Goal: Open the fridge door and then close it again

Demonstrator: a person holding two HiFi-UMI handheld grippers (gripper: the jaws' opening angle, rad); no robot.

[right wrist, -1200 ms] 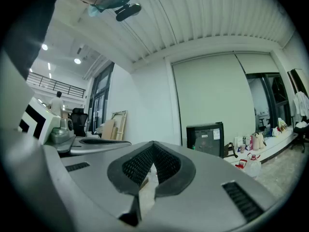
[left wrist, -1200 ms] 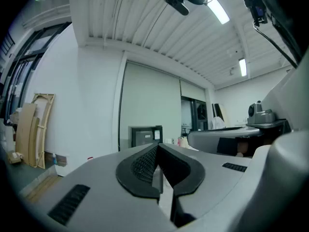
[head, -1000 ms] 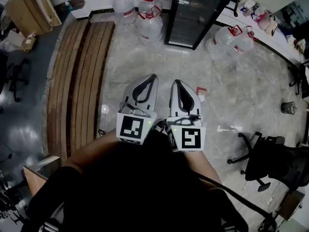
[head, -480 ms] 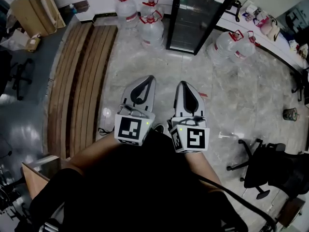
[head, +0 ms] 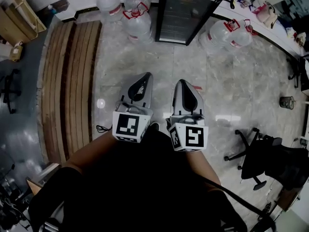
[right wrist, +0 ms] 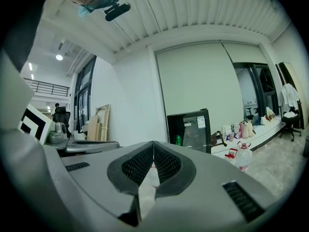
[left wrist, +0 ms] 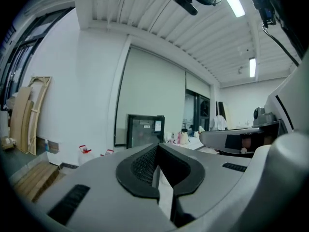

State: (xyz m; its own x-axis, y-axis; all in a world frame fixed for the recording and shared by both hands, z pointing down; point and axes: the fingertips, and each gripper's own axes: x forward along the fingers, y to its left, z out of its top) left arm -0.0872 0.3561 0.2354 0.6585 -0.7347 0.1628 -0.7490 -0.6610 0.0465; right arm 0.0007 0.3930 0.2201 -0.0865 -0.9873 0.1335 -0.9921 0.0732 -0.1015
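Fridge point(head: 186, 11) stands upright against the far wall point(left wrist: 87, 91), at the top of the head view and a little right of centre. It is a black cabinet, and its glass door point(right wrist: 195, 128) is shut and carries a white label near the upper corner.

The left gripper point(head: 146, 76) and the right gripper point(head: 182, 82) are held side by side, low over the floor point(head: 227, 86) and well short of the fridge, both aimed roughly toward it. In each gripper view the fingers point(left wrist: 145, 161) are together at the tips, with only a narrow slit behind them and no object between them. The right gripper's fingers point(right wrist: 166, 163) look the same.

Pale stone tiles lie between the grippers and the door. A cluster of water jugs point(head: 137, 23) with red caps sits just left of the fridge, close to its front corner. A second pair of jugs point(head: 227, 33) sits just beside it on the right, so the door is flanked on both sides.

Further left, a bed of wooden planks point(head: 67, 81) runs along the floor, with wooden frames point(head: 19, 16) leaning near the wall beyond it. A thin cable point(head: 99, 128) lies at the planks' edge.

To the right, a long white desk point(head: 270, 35) carrying bags point(head: 263, 11) follows the wall. A small dark container point(head: 288, 103) stands on the tiles, and a black office chair point(head: 263, 158) stands nearer the person, off to the right of the right gripper.
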